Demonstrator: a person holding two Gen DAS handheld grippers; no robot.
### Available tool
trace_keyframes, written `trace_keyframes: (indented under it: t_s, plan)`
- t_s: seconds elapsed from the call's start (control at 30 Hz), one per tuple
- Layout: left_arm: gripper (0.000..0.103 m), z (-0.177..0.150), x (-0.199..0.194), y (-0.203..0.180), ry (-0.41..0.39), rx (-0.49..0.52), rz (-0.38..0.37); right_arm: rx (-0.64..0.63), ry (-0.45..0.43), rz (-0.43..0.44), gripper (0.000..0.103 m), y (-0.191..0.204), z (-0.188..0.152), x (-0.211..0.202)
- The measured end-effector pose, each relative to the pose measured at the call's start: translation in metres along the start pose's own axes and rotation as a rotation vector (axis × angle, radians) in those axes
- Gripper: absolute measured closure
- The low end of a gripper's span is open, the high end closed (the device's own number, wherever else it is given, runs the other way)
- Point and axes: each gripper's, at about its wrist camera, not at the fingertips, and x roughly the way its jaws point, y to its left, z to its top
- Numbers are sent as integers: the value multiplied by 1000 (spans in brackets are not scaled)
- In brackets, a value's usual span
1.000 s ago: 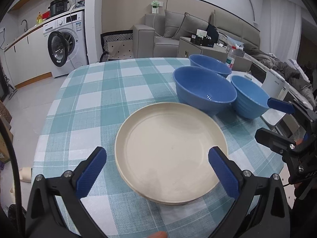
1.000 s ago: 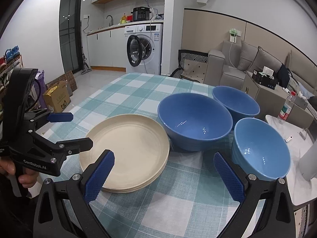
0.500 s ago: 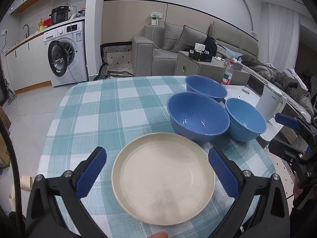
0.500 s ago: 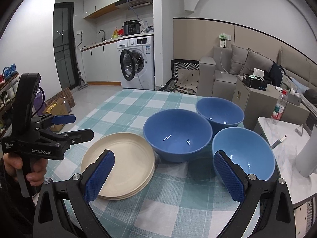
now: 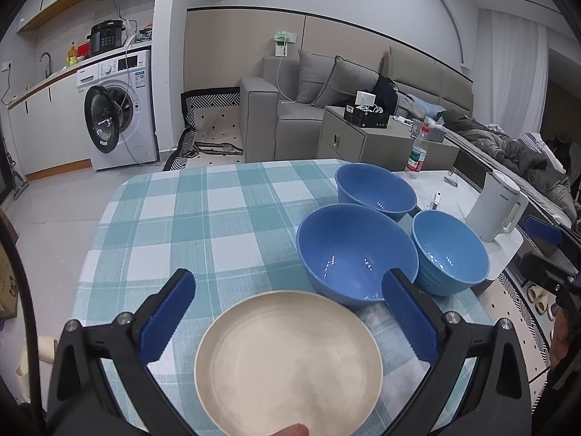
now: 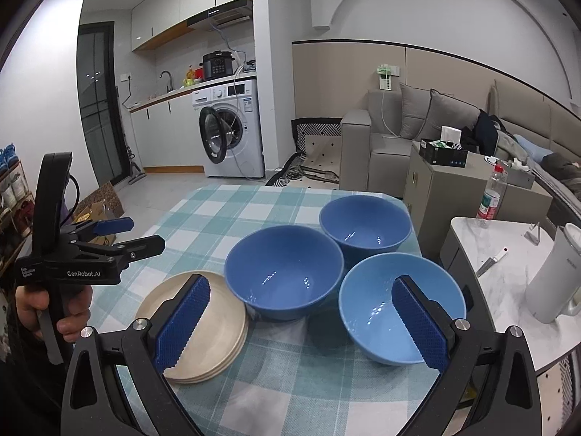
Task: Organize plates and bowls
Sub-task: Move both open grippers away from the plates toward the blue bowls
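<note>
Left gripper: jaws wide apart, nothing held, raised above the bench. Stack of cream plates sits directly below and between its fingers, no contact visible. Ahead and right of it: 3 blue bowls, the large bowl just beyond the plates, the far bowl behind, the light-blue bowl rightmost. Right gripper: jaws also wide apart, empty, above the bench; large bowl just ahead between its fingers, light-blue bowl under the right finger.
</note>
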Motion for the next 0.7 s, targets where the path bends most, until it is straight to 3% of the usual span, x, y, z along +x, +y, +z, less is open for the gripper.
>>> trace_keyframes:
  t_s: [0.7]
  plan:
    - [0,31,31,-14,22,6,-43,56,11,-2,1,-36,31,17]
